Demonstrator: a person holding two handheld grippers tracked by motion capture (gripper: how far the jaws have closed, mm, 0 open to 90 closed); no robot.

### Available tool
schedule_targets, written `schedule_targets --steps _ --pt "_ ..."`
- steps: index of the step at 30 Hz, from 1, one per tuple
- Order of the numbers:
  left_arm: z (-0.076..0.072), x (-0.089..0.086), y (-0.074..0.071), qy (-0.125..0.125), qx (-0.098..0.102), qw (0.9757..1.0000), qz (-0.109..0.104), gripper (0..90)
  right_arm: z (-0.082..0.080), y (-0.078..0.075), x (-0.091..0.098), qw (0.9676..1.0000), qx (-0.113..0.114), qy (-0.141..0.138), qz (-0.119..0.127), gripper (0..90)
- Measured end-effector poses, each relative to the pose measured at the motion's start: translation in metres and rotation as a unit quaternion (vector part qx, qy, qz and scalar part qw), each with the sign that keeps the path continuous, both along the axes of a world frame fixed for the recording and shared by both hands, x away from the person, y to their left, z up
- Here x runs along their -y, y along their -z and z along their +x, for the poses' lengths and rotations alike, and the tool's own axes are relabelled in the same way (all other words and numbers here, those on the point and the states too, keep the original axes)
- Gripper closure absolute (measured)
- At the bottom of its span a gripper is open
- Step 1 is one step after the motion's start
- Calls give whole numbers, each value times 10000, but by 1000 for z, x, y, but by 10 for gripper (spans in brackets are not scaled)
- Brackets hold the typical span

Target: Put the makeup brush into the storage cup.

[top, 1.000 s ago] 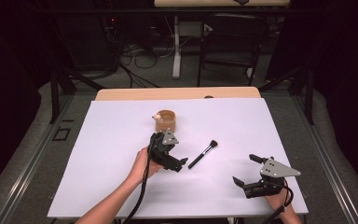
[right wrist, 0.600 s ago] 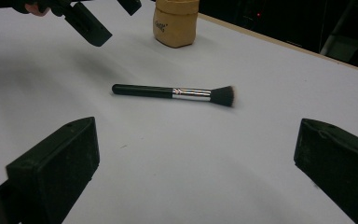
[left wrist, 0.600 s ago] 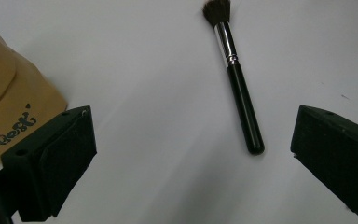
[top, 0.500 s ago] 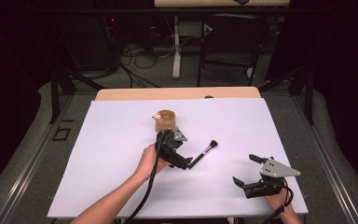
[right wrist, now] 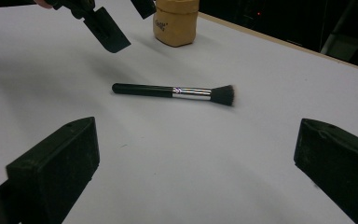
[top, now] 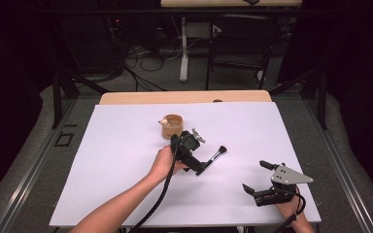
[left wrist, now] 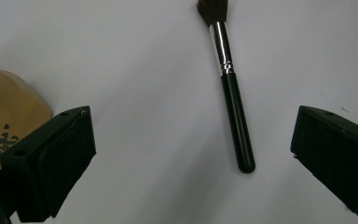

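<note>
Left gripper [top: 205, 167] poised over the brush [left wrist: 232, 100], jaws spread wide.
The handle lay between its fingers, nearer one; centring first would help. Right gripper [top: 258, 179] rested apart, released.

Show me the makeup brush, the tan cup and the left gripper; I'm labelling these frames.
makeup brush [left wrist: 235, 126]: left gripper view, on its black handle.
tan cup [top: 173, 127]: high view, on its front wall.
left gripper [top: 200, 168]: high view, midway between its open jaw tips.
</note>
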State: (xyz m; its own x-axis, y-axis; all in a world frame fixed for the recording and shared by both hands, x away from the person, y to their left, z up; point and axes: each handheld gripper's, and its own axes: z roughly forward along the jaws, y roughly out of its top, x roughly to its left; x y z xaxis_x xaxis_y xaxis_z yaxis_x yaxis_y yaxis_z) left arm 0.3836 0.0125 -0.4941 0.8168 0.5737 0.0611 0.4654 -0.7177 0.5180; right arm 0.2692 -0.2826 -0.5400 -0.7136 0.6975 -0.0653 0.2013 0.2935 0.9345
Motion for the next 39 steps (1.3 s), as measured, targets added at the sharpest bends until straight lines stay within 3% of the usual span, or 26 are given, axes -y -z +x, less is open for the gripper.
schedule_targets --steps 8,15,32,37,39 --pt "11 16 2 -36 -334 9988 368 2 0 0 0 10000 -9 -5 -9 0" --pt "18 29 7 -15 -539 9970 555 45 0 0 1 10000 -39 -15 -34 0" --pt "27 50 14 153 -962 9928 695 282 0 0 1 10000 -57 0 -61 0" --pt "31 53 18 101 -1117 9912 701 367 0 0 0 9999 -74 -1 -73 0" --pt "33 53 20 123 -1162 9905 729 440 0 0 0 9999 -72 0 -75 0"
